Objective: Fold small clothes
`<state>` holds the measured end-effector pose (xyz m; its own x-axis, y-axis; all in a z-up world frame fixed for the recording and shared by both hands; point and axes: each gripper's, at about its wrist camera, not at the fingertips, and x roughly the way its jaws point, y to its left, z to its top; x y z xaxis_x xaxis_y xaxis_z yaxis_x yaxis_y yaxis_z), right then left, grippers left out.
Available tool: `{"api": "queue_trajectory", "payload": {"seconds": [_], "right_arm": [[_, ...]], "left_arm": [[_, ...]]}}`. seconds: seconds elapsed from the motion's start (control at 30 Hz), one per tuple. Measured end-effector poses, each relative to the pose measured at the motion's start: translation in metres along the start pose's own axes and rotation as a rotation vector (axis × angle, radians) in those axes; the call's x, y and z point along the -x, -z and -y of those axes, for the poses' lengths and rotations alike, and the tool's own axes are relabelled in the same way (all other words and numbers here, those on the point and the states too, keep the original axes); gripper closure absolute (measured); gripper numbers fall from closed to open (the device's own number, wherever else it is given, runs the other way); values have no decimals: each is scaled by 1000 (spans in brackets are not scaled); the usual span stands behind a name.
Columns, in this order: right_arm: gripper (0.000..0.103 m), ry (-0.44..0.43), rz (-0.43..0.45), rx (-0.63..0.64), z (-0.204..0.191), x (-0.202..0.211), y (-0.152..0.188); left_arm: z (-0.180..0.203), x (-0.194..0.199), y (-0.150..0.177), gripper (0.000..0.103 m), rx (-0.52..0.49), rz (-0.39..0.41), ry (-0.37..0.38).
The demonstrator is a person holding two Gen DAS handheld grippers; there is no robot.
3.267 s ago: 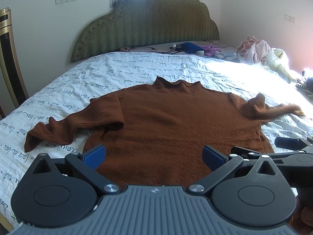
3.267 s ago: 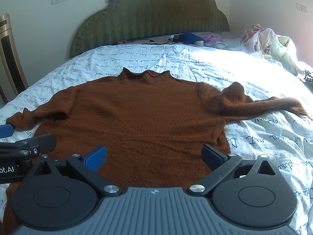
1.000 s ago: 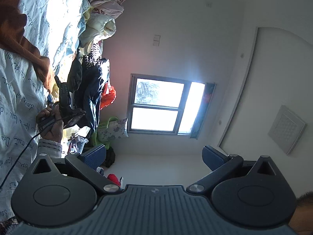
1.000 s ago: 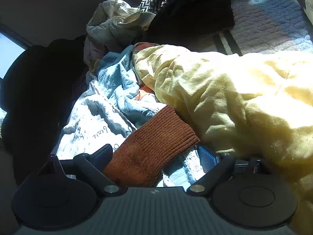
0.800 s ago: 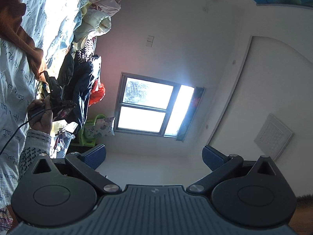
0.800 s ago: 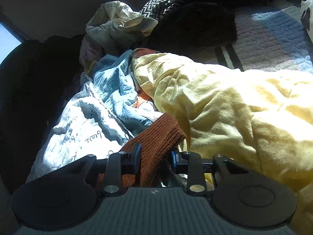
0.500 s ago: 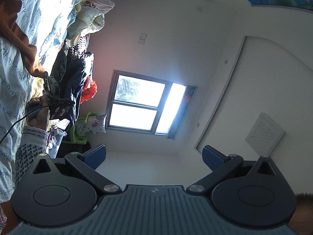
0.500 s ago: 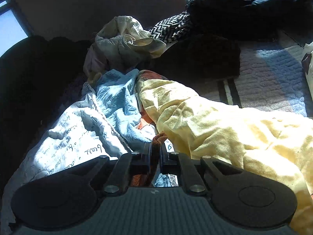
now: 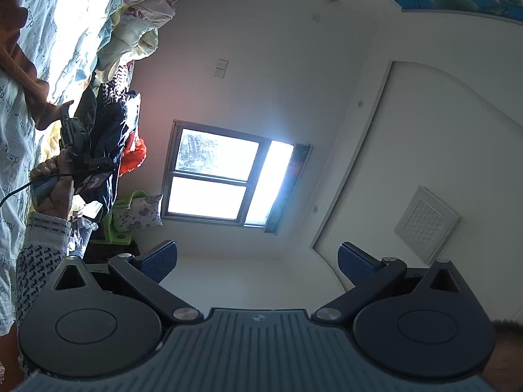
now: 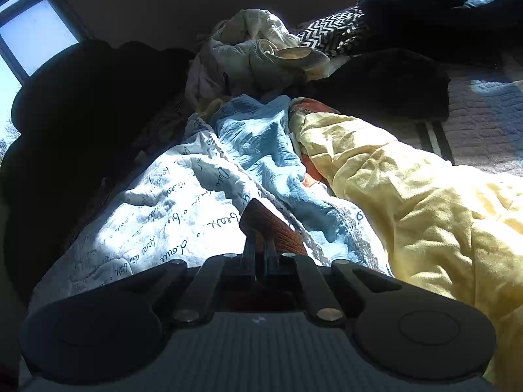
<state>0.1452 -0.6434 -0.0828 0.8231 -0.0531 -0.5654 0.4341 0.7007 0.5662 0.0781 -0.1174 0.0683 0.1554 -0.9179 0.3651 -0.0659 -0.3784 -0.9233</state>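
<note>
The right gripper (image 10: pixel 261 251) is pinched tight on the cuff of the brown sweater's sleeve (image 10: pixel 271 225), at the sunlit bed edge beside a yellow quilt (image 10: pixel 425 202). The sleeve probably trails back toward the body behind the tool. The left gripper (image 9: pixel 258 261) gapes empty, aimed at the window (image 9: pixel 225 179).

Right hand-held gripper (image 10: pixel 261 248) since clamped on sleeve cuff (image 10: pixel 271 225), lifted.

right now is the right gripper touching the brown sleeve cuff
Touching. The right wrist view shows the right gripper shut on the brown sleeve cuff, which sticks out between its fingers.
</note>
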Motion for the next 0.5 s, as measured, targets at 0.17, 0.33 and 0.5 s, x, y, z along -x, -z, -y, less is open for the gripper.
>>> {"api": "queue_trajectory", "payload": {"seconds": [0.17, 0.33, 0.5], "right_arm": [[99, -101, -3, 66, -55, 11, 22], [99, -224, 15, 128, -117, 36, 42], [99, -372, 25, 198, -183, 72, 61]], "left_arm": [[13, 21, 5, 0, -30, 36, 4], [33, 63, 12, 0, -63, 143, -1], [53, 90, 21, 0, -77, 149, 71]]}}
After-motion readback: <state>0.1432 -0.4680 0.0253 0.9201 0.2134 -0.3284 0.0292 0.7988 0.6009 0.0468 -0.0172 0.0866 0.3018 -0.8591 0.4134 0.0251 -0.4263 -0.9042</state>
